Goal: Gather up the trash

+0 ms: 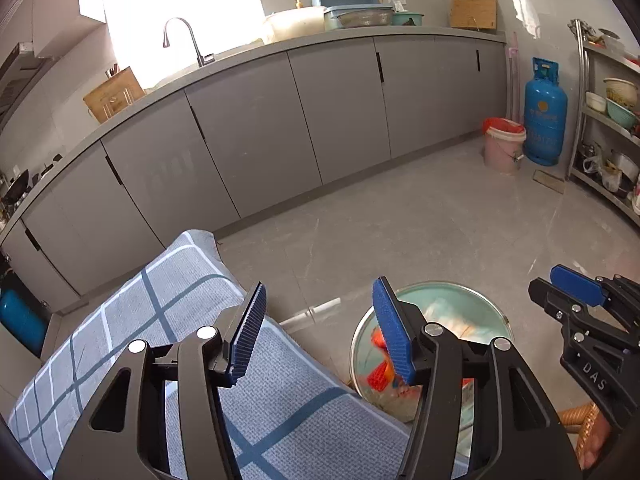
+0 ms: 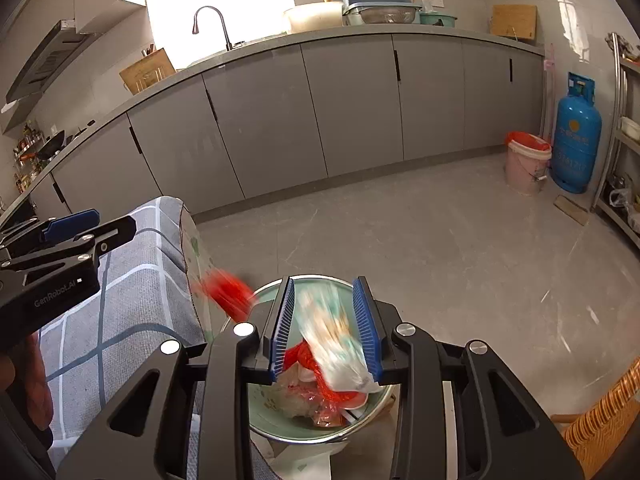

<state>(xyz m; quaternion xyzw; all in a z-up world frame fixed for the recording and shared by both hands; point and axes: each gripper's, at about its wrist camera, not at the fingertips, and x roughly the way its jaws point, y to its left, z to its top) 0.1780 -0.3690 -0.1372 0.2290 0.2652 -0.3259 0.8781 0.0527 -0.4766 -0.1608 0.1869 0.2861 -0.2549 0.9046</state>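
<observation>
A green metal basin (image 2: 320, 432) on the floor holds trash: red netting, plastic wrappers and paper. It also shows in the left wrist view (image 1: 436, 296). My right gripper (image 2: 326, 330) is open above the basin; a white and orange wrapper (image 2: 336, 344), blurred, lies between its fingers, apart from the pads. A blurred red piece (image 2: 228, 290) is in the air left of the basin. My left gripper (image 1: 320, 332) is open and empty, over the edge of the checked cloth (image 1: 168, 308) beside the basin. The right gripper shows in the left wrist view (image 1: 576, 296).
Grey kitchen cabinets (image 1: 280, 120) run along the back. A pink bucket with a red bag (image 1: 503, 144) and a blue gas cylinder (image 1: 545, 116) stand at the far right, by a metal shelf (image 1: 612, 120). A wicker piece (image 2: 600, 420) is at right.
</observation>
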